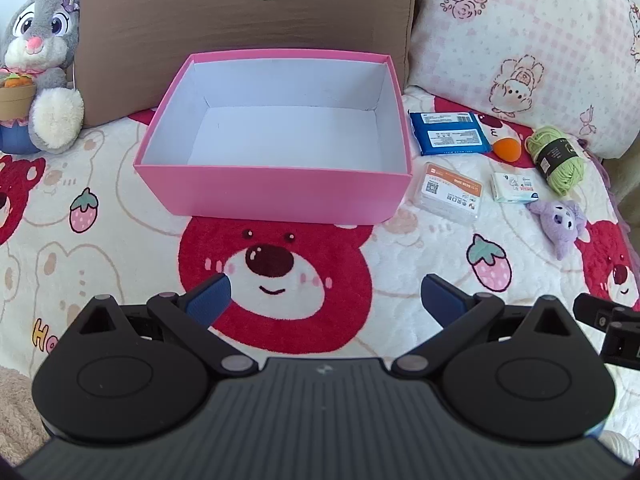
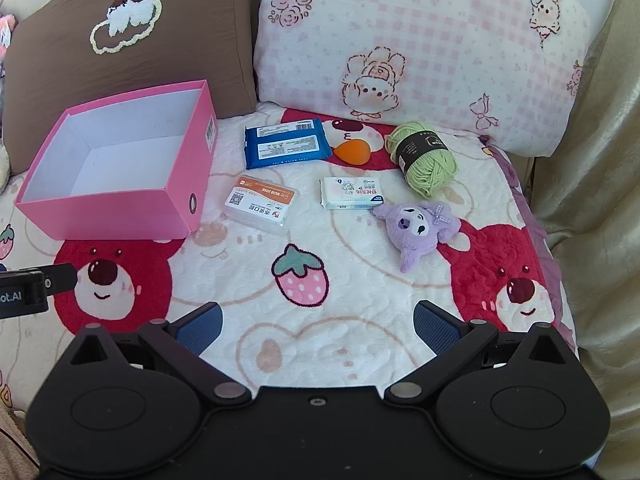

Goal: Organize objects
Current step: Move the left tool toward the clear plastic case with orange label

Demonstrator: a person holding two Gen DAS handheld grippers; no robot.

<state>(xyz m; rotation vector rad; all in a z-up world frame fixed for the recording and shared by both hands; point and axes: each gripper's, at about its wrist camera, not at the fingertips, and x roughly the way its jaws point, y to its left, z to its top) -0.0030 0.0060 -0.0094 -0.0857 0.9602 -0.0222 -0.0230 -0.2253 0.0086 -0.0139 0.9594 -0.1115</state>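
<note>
Lying to the right of the pink box (image 2: 116,168), six small items are spread on the blanket (image 2: 352,280): a blue wipes pack (image 2: 286,143), an orange egg-shaped sponge (image 2: 352,152), a green yarn ball (image 2: 424,158), a clear cotton-swab case (image 2: 260,203), a white tissue pack (image 2: 352,193) and a purple plush (image 2: 418,230). The box is seen to be empty, its opening facing up. Both claws are released and nothing is held: the right gripper (image 2: 316,326) hangs near the viewer, with every item farther away, the plush slightly right, the swab case slightly left. The left gripper (image 1: 326,300) is pointed at the near wall of the box, with the items well off to its right. The right gripper is judged the nearer hand for a first pick. The swab case's long axis runs roughly left to right, slightly tilted, so a closing across its short width would be called for.
</note>
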